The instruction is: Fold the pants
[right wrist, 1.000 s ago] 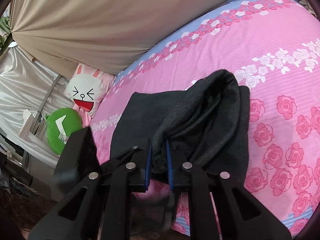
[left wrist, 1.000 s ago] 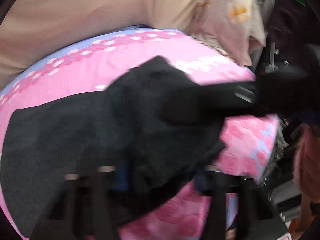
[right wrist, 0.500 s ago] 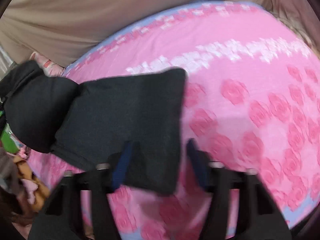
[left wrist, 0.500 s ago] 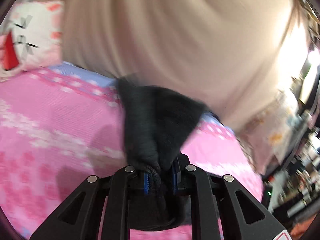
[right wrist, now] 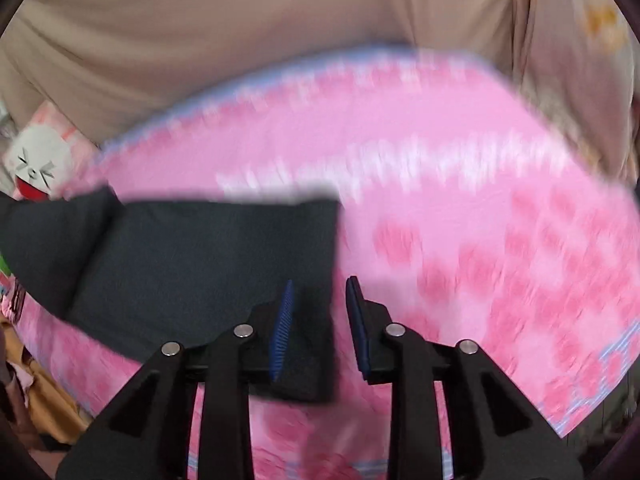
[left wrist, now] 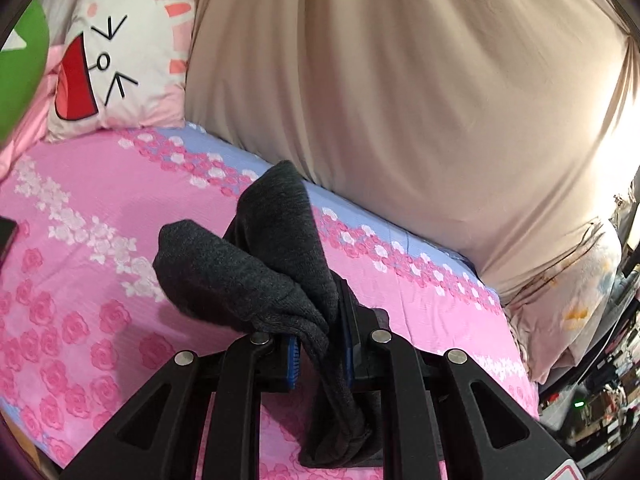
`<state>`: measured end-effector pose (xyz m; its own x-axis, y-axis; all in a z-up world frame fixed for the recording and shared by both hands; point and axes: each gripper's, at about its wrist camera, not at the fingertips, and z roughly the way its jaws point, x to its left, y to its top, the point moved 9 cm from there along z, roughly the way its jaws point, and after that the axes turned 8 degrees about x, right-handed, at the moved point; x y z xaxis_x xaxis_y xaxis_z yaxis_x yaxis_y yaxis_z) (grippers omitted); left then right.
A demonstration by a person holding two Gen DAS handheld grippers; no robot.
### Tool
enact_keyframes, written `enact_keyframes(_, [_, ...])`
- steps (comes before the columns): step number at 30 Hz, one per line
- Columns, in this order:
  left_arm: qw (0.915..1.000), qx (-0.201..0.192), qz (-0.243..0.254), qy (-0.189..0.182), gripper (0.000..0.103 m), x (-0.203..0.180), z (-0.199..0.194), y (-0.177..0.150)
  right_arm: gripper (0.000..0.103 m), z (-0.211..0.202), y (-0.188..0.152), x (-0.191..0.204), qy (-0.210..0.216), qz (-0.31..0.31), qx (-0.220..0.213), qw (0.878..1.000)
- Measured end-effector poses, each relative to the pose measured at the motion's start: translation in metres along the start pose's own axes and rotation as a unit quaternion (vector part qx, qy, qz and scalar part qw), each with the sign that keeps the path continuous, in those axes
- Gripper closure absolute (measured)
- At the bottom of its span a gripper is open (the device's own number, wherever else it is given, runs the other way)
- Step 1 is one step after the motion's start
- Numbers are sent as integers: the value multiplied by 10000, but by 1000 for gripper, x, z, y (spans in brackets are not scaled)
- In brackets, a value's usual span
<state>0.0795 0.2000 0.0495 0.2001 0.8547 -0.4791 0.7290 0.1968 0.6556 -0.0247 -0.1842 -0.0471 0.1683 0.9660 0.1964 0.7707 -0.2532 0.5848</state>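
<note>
Between the blue pads of the left gripper, clamped tight: a thick bunch of the pants, dark grey knit, lifted off the pink bed, drooping forward over the pads and dangling below. At the right gripper, pads apart and holding nothing, poised above a flat folded panel of the same pants, spread on the bed and trailing off leftward. Probably soft, limp, fairly light, unlikely to slip; best pinched at a doubled edge or corner, since single layers sag.
</note>
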Motion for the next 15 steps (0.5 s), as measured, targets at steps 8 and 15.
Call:
enact_keyframes(8, [9887, 196, 1200, -882, 89, -117, -11, -9, 74, 35, 9, 35, 981, 275, 218, 9946])
enact_keyframes(15, [9322, 2041, 2076, -2150, 28, -241, 78, -143, 64, 31, -3, -17, 1263, 944, 340, 9869])
